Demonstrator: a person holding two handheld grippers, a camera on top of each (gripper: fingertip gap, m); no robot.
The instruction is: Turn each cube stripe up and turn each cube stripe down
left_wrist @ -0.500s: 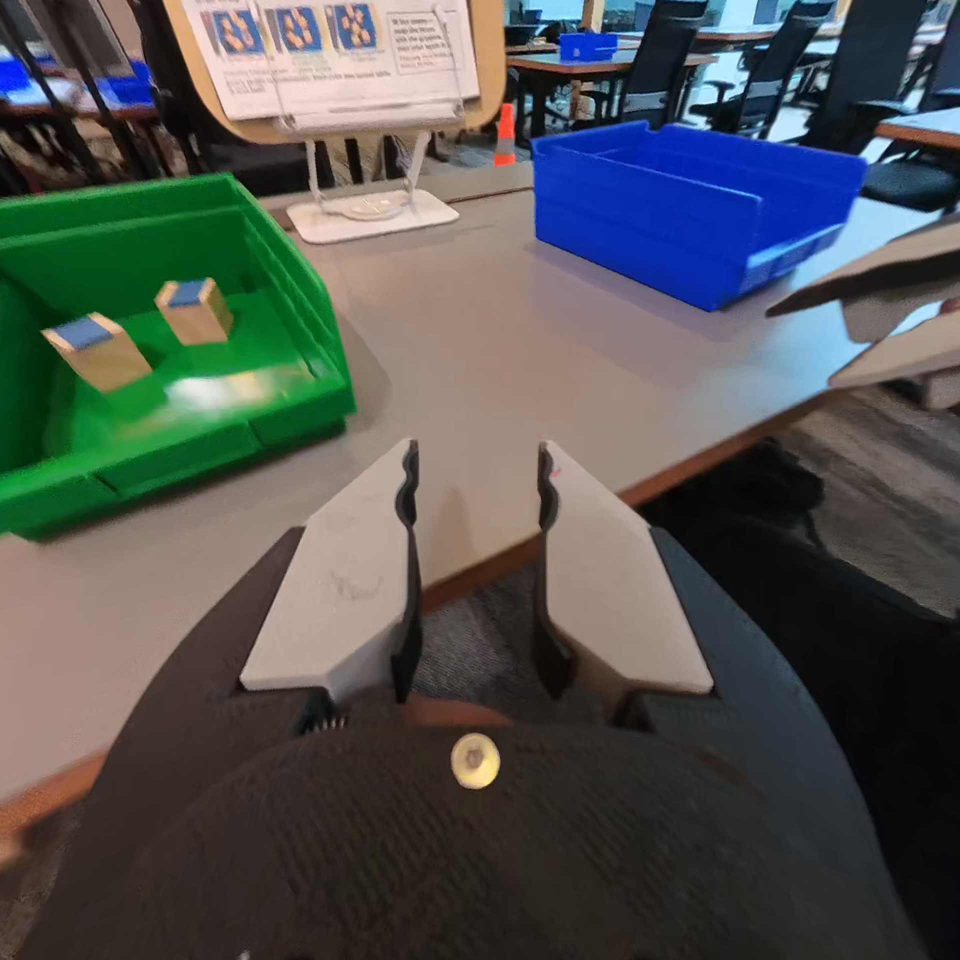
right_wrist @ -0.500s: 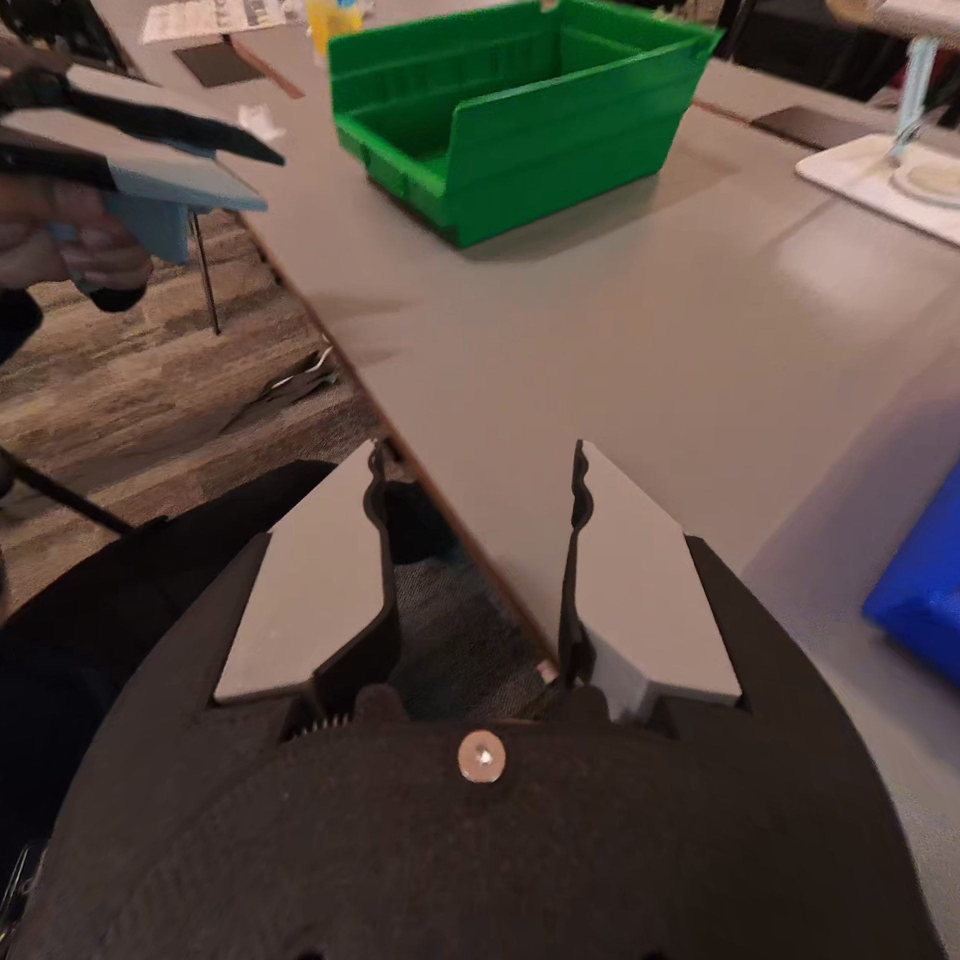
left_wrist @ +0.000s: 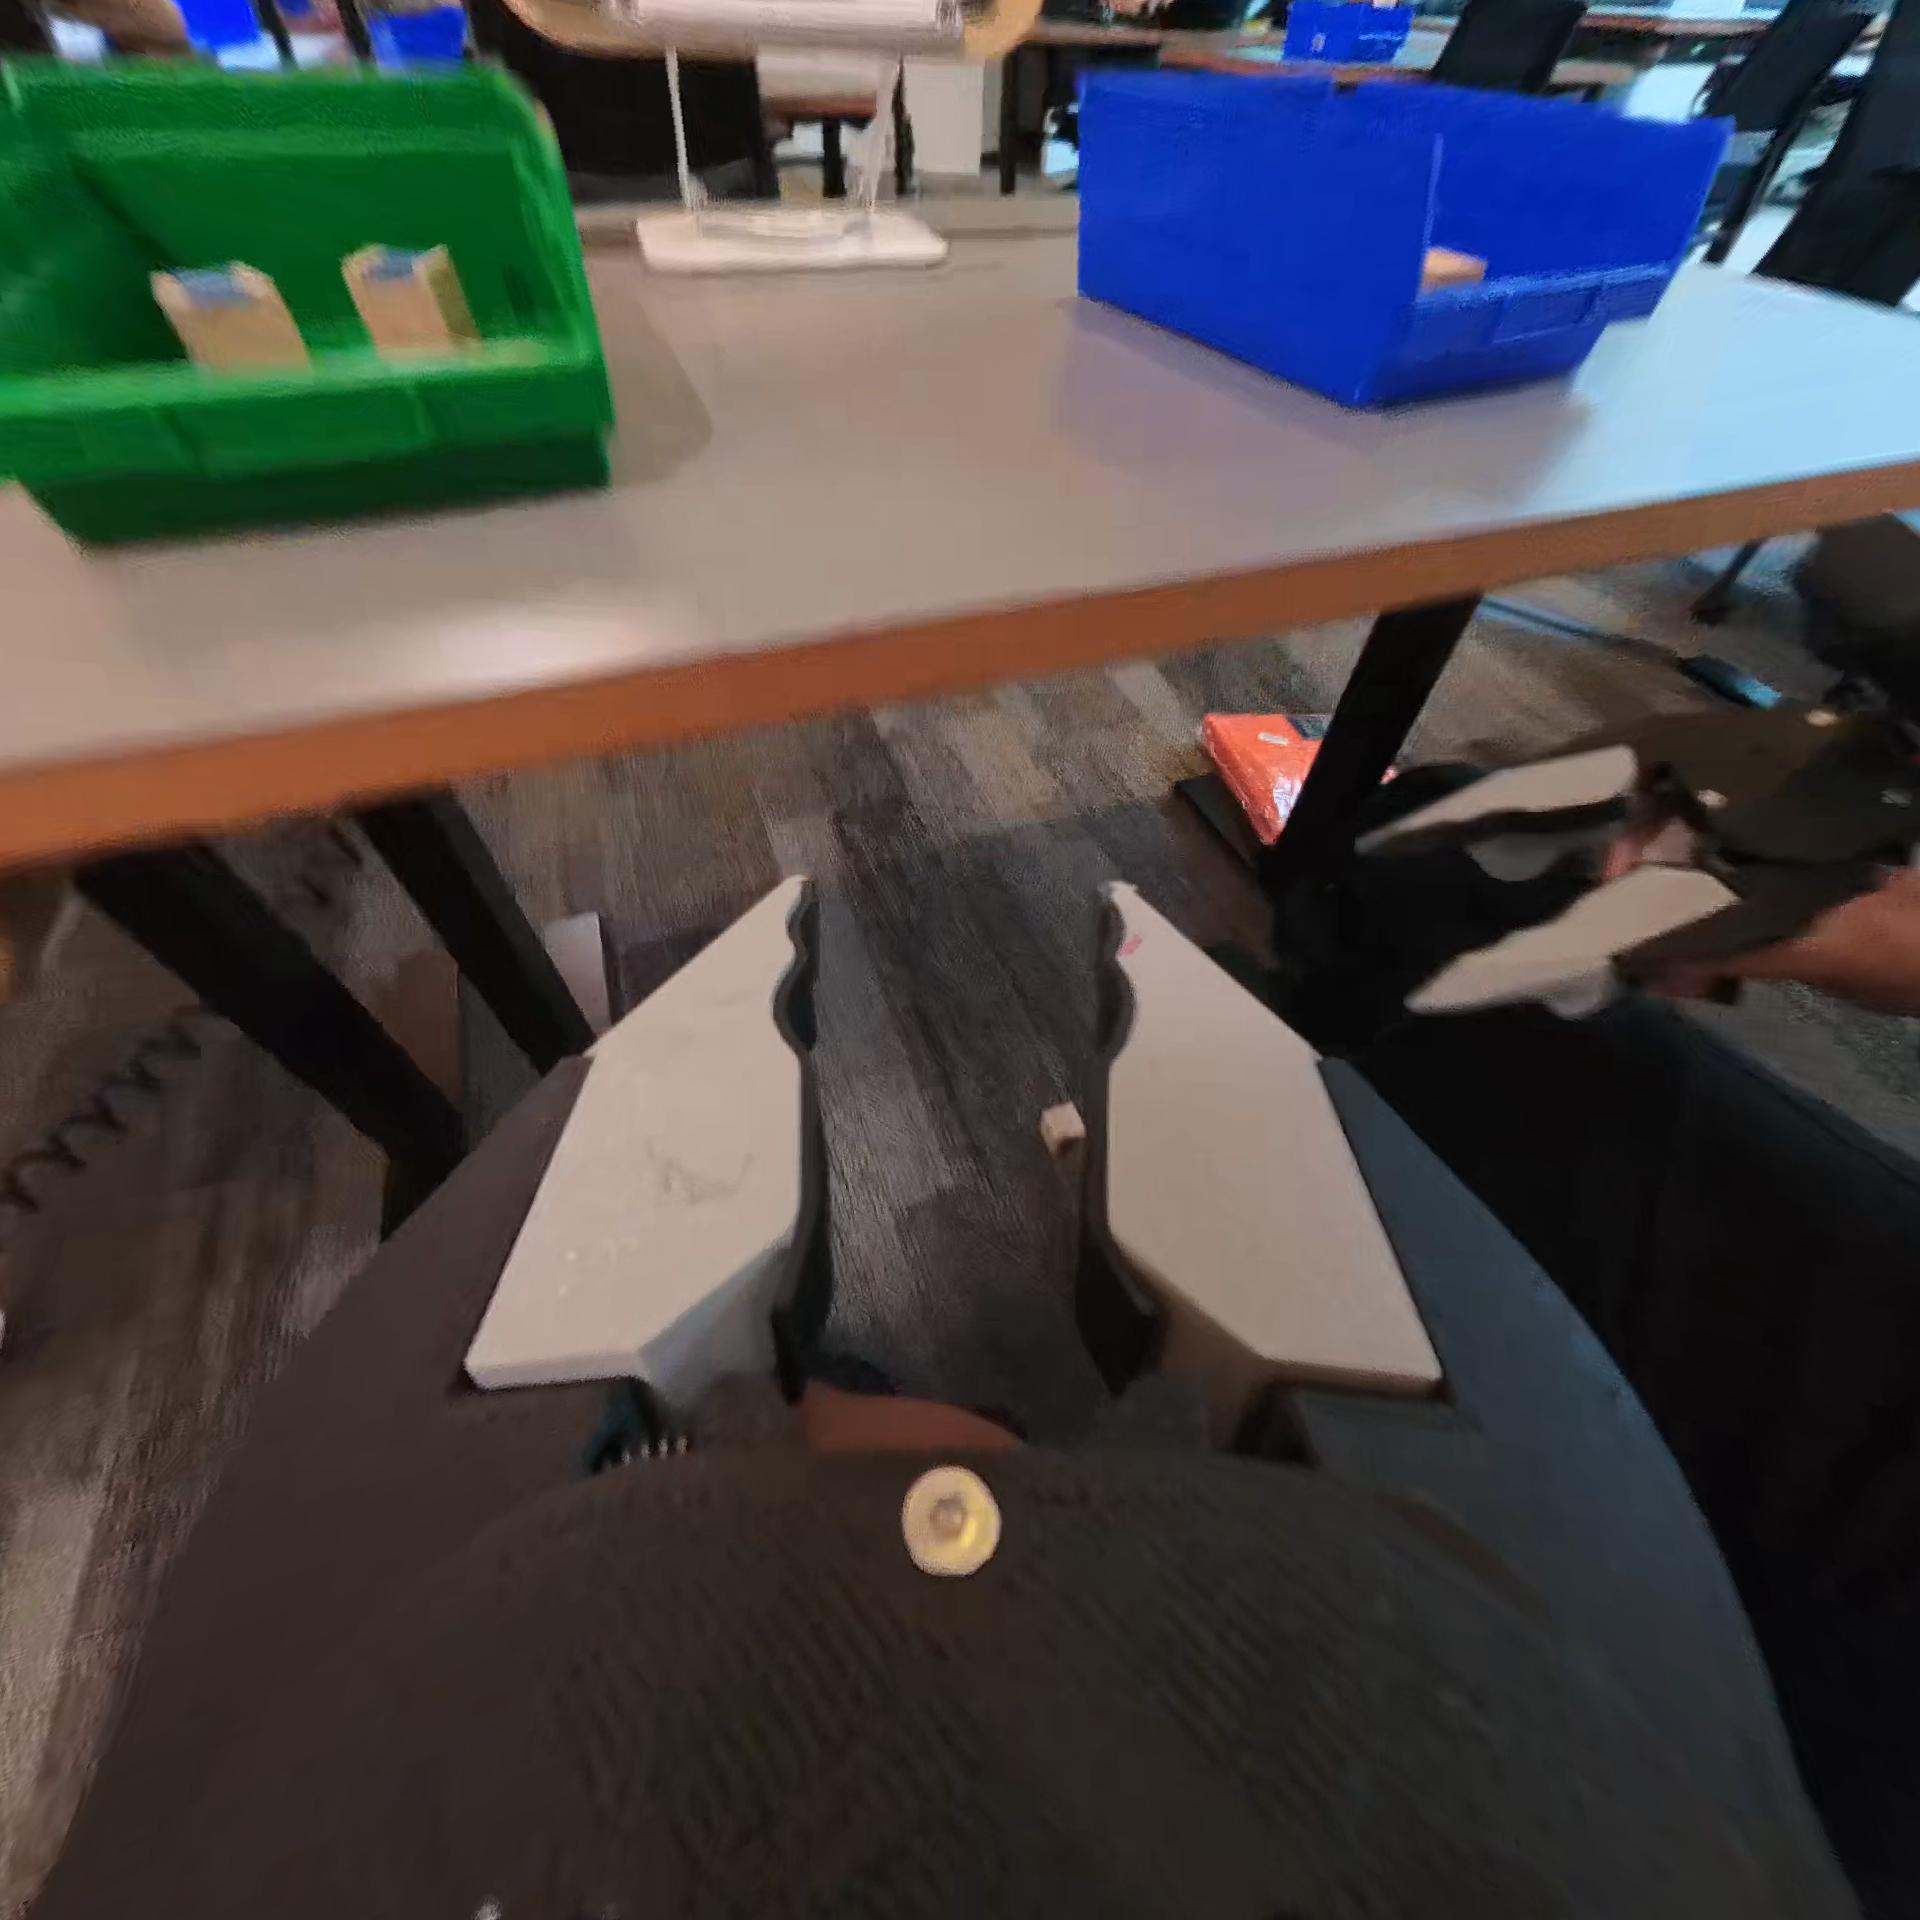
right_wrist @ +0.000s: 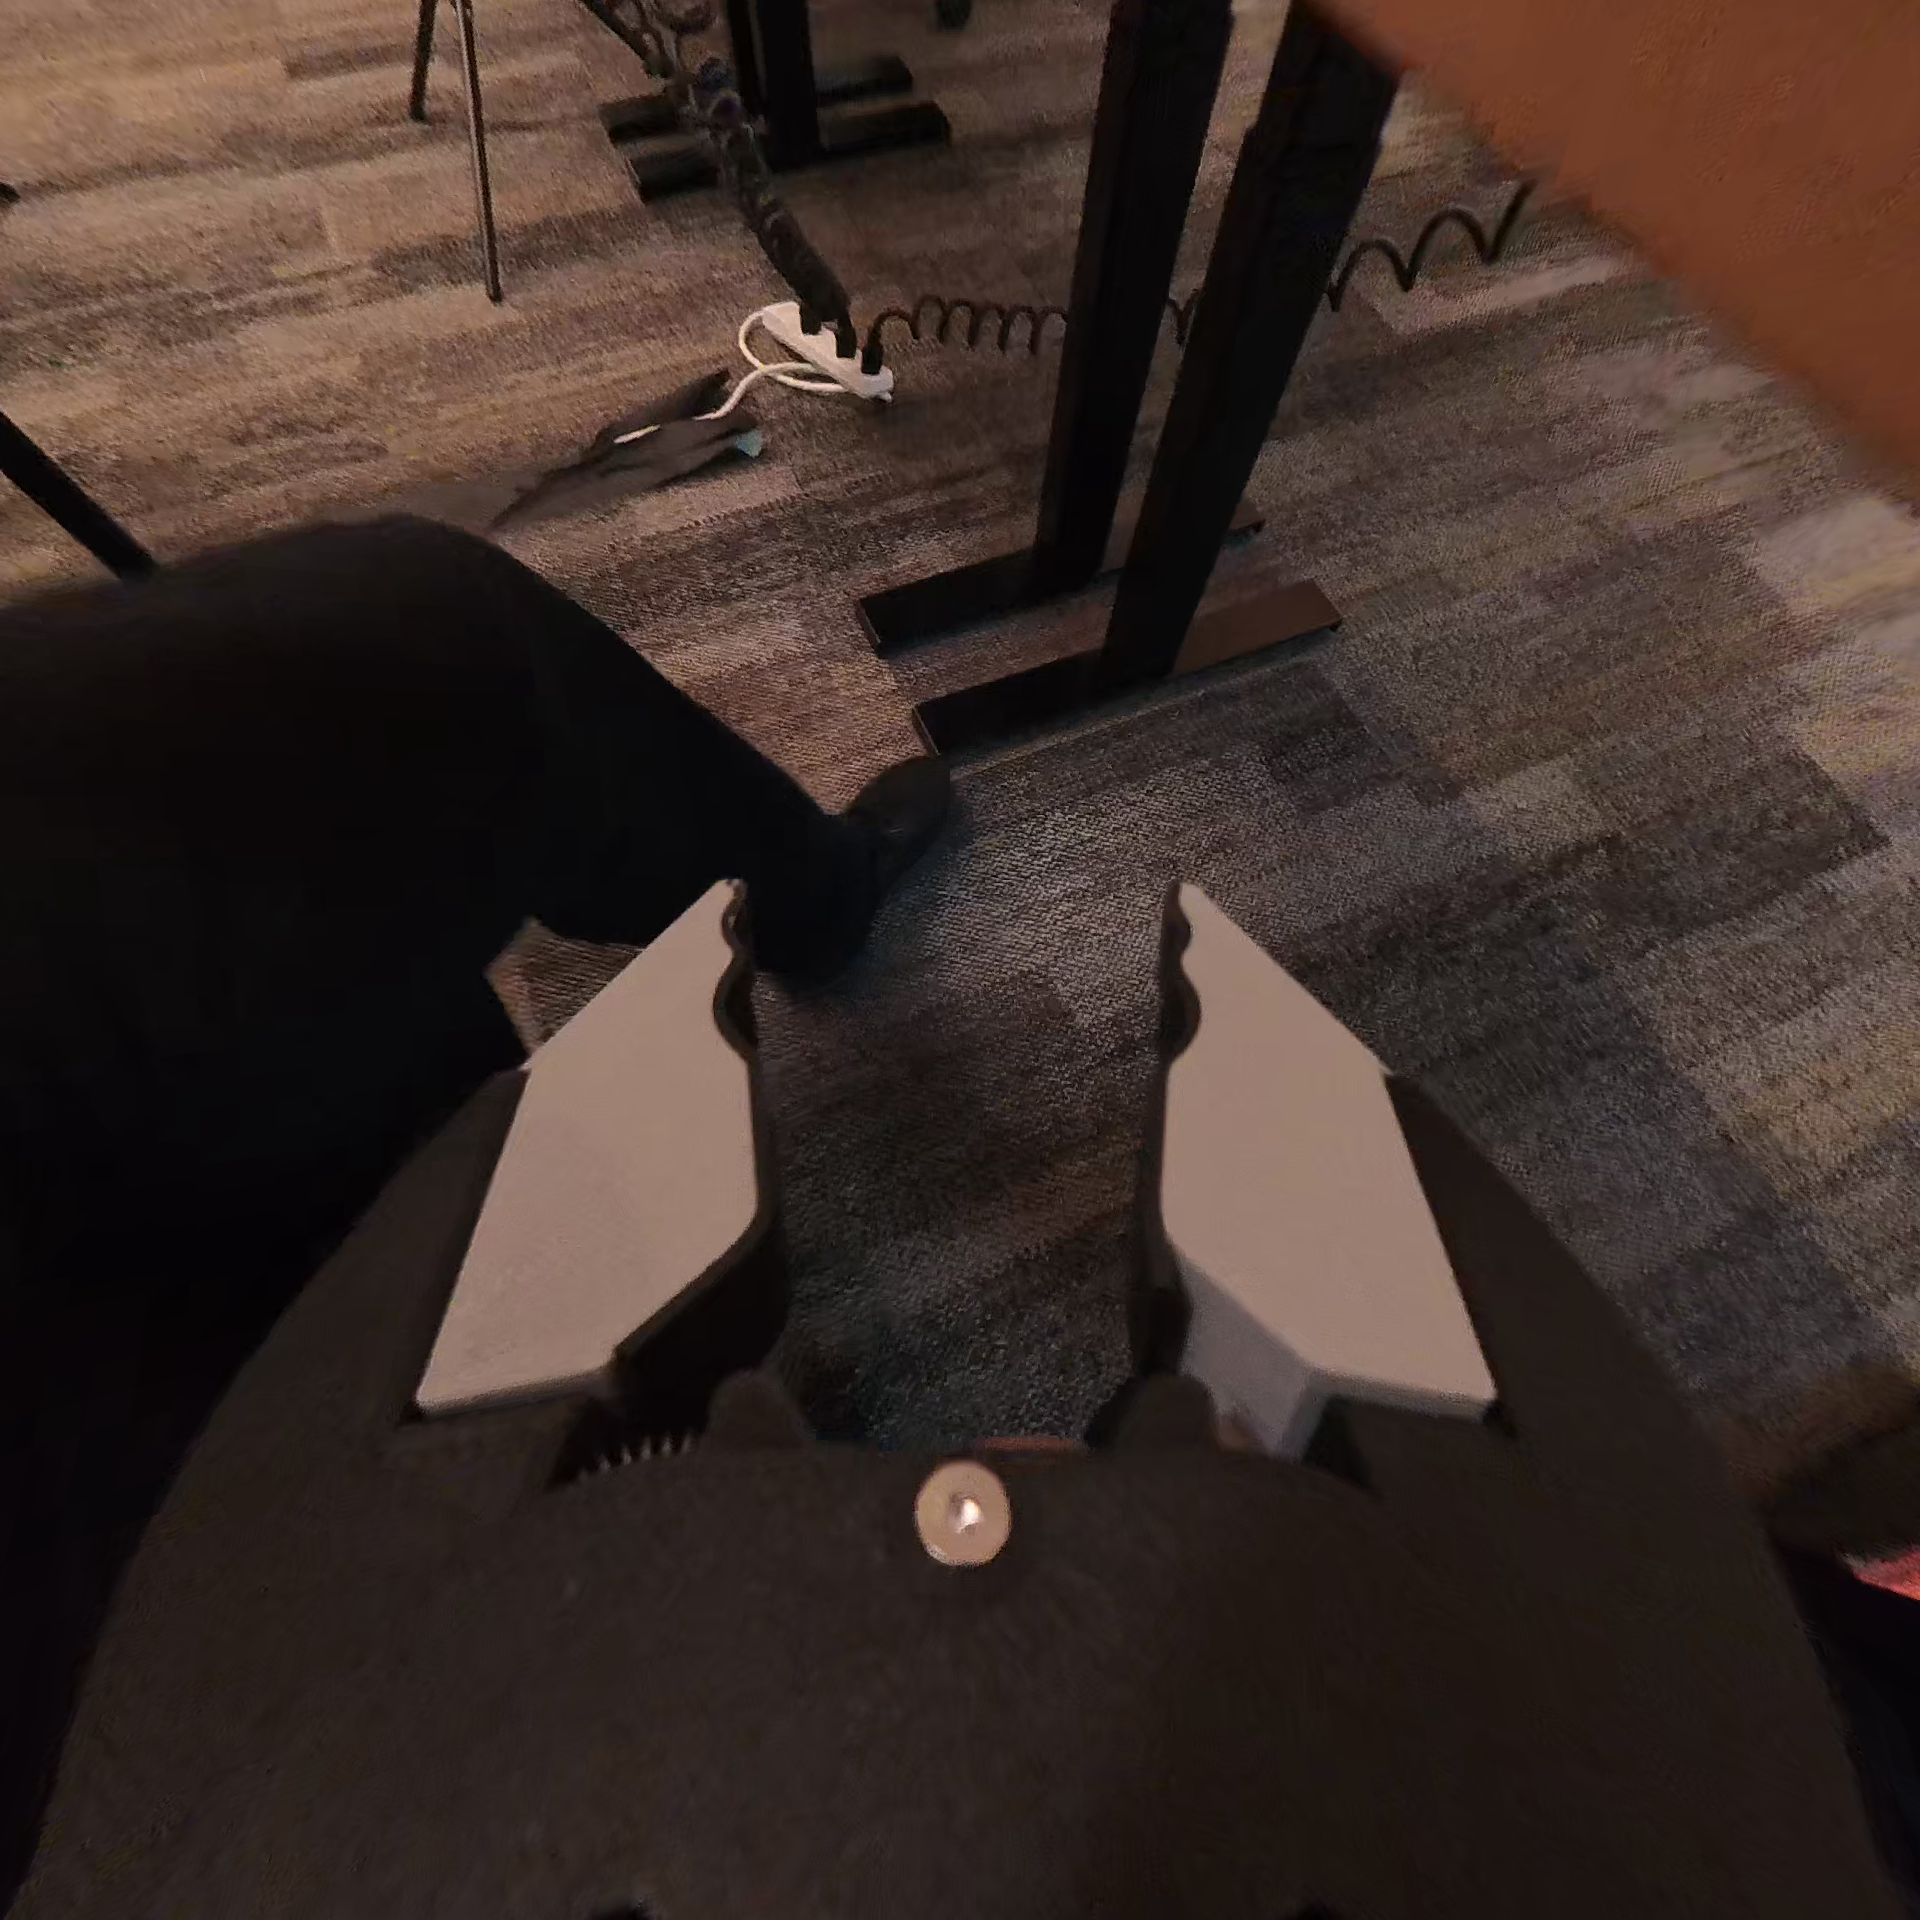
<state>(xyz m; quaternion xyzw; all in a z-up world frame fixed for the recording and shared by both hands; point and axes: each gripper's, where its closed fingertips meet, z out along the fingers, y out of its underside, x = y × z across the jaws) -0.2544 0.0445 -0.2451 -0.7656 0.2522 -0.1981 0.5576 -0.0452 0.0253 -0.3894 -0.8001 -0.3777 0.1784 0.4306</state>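
Both grippers lowered below the table edge, jaws open and empty.
Left gripper [left_wrist: 956,914] has dropped from the tabletop; two cubes [left_wrist: 234,312], stripes apparently up though blurred, sit in the green bin [left_wrist: 312,436] upper left; right gripper [right_wrist: 956,904] faces carpet; work seems paused or finished.

A: The table [left_wrist: 935,499] top looks smooth, matt grey laminate with a wood-toned edge. Both bins look plastic: the green bin [left_wrist: 312,436] and the blue bin [left_wrist: 1247,229].

B: The 2 cubes [left_wrist: 229,317] look like pale wood. The floor [right_wrist: 1455,935] is rough carpet; the left gripper [left_wrist: 956,925] has matt grey fingers.
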